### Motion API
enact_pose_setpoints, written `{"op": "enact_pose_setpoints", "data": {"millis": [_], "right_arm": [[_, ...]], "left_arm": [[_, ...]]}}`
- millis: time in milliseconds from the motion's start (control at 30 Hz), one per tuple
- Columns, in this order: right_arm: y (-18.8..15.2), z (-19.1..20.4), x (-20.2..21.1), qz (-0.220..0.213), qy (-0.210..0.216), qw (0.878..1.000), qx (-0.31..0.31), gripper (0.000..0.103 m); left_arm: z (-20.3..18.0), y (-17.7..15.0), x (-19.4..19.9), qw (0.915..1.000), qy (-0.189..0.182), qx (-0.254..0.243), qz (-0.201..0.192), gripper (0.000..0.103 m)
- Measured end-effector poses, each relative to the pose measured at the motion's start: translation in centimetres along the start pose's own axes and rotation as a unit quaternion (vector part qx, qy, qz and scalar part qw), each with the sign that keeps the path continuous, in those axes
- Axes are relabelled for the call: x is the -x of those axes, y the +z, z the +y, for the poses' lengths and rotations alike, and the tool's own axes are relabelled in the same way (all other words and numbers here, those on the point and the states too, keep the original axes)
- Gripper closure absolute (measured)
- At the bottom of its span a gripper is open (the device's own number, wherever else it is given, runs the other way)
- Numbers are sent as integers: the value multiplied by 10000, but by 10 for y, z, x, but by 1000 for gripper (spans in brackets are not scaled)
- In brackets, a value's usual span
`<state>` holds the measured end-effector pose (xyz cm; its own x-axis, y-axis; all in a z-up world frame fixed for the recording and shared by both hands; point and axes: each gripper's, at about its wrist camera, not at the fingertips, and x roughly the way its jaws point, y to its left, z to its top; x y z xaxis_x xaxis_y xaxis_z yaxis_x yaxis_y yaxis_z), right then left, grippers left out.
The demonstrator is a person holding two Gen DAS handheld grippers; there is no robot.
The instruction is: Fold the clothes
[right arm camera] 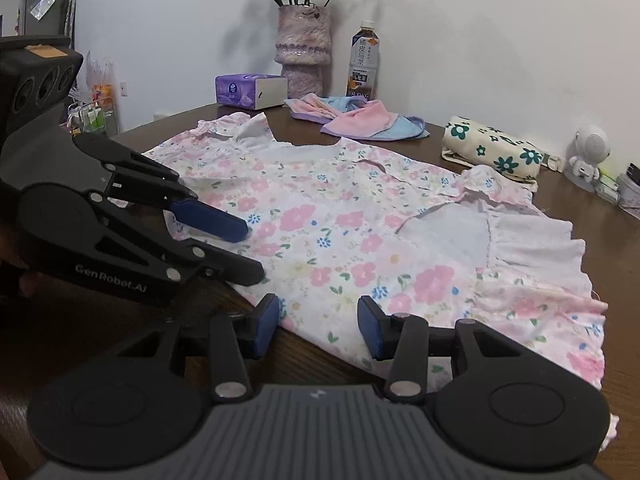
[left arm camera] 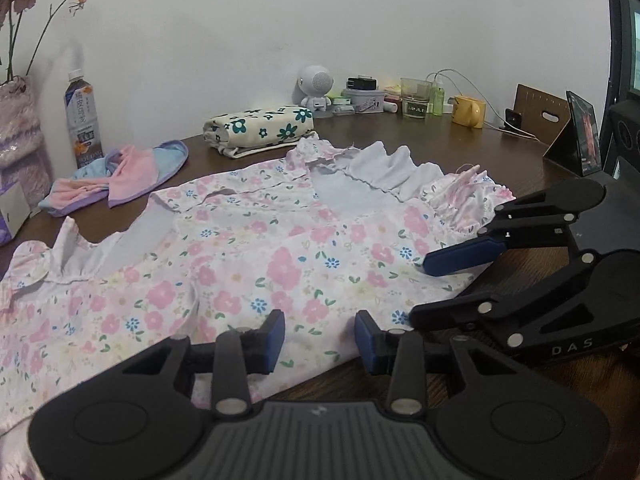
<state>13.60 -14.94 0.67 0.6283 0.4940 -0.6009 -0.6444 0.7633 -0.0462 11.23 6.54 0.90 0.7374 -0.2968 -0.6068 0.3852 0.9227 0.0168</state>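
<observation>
We are at the start of a fold: the floral garment (left arm camera: 256, 256) lies spread flat on the bench (left arm camera: 500, 148), ruffled sleeves out to both sides, its near hem running just ahead of both pairs of fingers. Nothing is lifted yet, so we judge the step in hand to be taking hold of that near edge.

The left gripper (left arm camera: 319, 338) has its fingers part spread, with hem cloth lying in the gap between them; the pads do not press on it. In the right wrist view this same tool shows side-on, one blue finger (right arm camera: 212, 220) lying over the fabric and the other at the cloth's edge, apart from each other.

The right gripper (right arm camera: 318, 328) also has its fingers spread, somewhat narrowed, straddling the hem where it meets bare wood; its pads are clear of the cloth. From the left wrist view, its upper finger (left arm camera: 464, 250) rests over the fabric just beyond the right sleeve side.

Next, we judge, both pairs of fingers need to slide a little further over the hem so that only the cloth sits between the pads, then pinch together and lift evenly. A risk: catching one layer only, or dragging the thin fabric into a bunch.

Beyond the fingers, well apart, sit a folded flowered cloth (left arm camera: 260, 128) and a pink and blue piece (left arm camera: 120, 176).
</observation>
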Motion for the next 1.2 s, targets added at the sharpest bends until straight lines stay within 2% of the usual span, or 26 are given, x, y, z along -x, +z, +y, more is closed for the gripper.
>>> {"op": "enact_pose_setpoints", "data": {"millis": [367,467,500,567,667,767,867,1033,1200], "right_arm": [[-17,-25,23,23,-459,9983,-351,61],[-24,-33,31,8,-538,9978,-395,79],[-26,-35,34,3,-568,9976,-403,82],[-29,-43,37,13,-688,9960,-570,82],[-34,-58,42,-9,-640,9943,-853,82],[-36,-59,45,-42,-687,9937,-880,82],[-39,-66,48,13,-1103,9890,-987,83],[-49,-85,58,-1,-1294,9825,-1338,85],[-52,-89,61,5,-1406,9808,-1351,87]], "left_arm": [[1,0,2,10000,-14,59,-25,66],[2,0,2,10000,-14,60,-26,66],[2,-1,2,10000,-14,65,-27,66],[3,-1,3,10000,-9,78,-27,66],[2,-2,4,9999,16,100,-30,66],[2,-3,5,9999,57,137,-32,66],[3,-3,6,9998,88,182,-36,66],[4,-4,6,9996,124,255,-47,66],[4,-4,6,9994,148,308,-57,66]]}}
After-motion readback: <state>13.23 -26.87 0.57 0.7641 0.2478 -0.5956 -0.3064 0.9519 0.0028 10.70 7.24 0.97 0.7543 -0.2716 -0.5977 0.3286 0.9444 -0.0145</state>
